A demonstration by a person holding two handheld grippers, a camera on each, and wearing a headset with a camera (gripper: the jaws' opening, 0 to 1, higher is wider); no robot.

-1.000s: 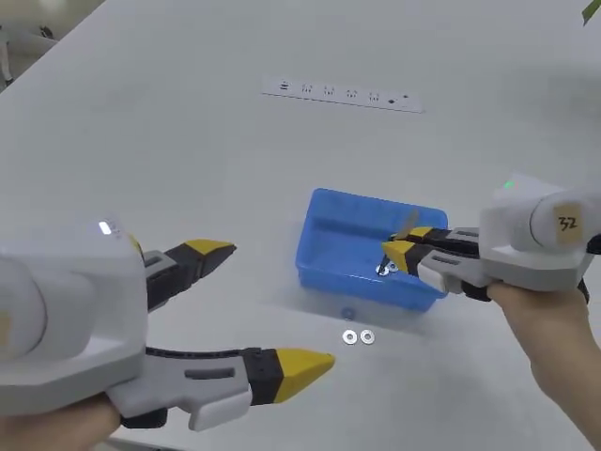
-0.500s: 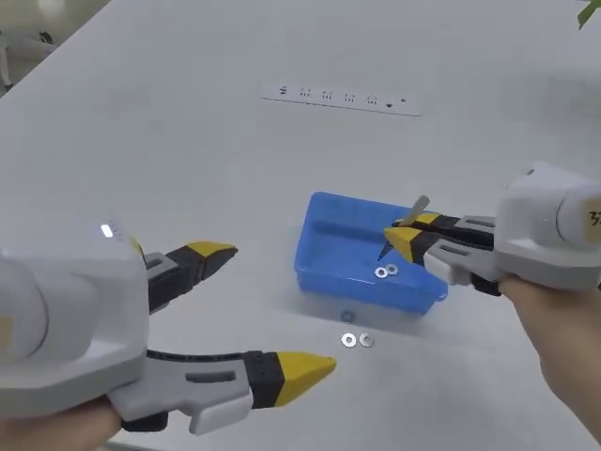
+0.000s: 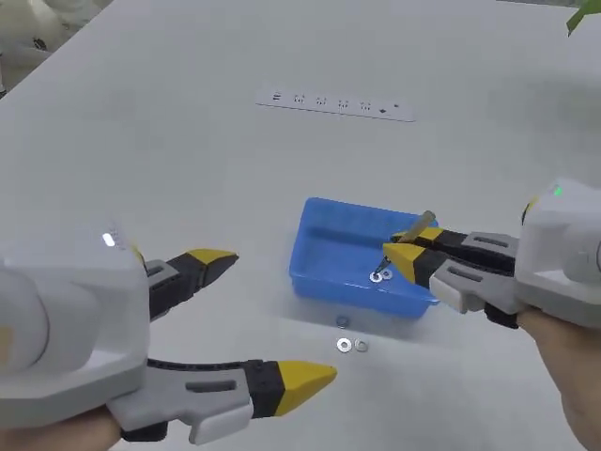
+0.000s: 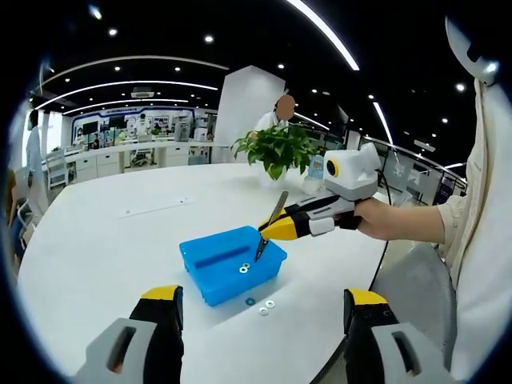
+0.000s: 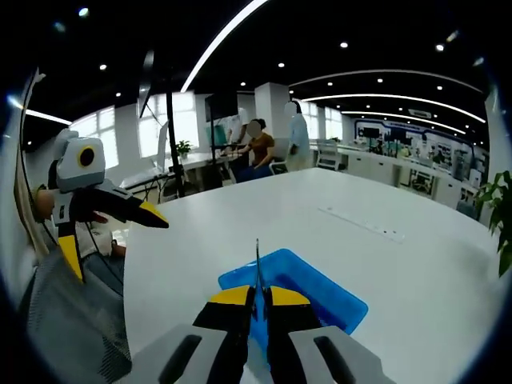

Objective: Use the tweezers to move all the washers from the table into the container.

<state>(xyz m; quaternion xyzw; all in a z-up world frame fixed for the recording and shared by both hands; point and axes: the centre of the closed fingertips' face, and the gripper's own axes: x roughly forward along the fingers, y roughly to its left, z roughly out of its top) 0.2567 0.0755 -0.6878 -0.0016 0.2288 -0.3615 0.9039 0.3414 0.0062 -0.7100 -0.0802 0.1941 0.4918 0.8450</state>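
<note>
Blue container (image 3: 333, 235), mid-counter: right claw (image 3: 399, 256) is clamping the tweezers (image 3: 420, 225) over it; two loose washers (image 3: 352, 346) are lying just outside its near wall, toward the person. Left claw (image 3: 279, 316) is gaping wide.

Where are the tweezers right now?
The tweezers are pinched in the right gripper, on the right of the head view. Their tips point down into the blue container, just above the washers inside.
</note>
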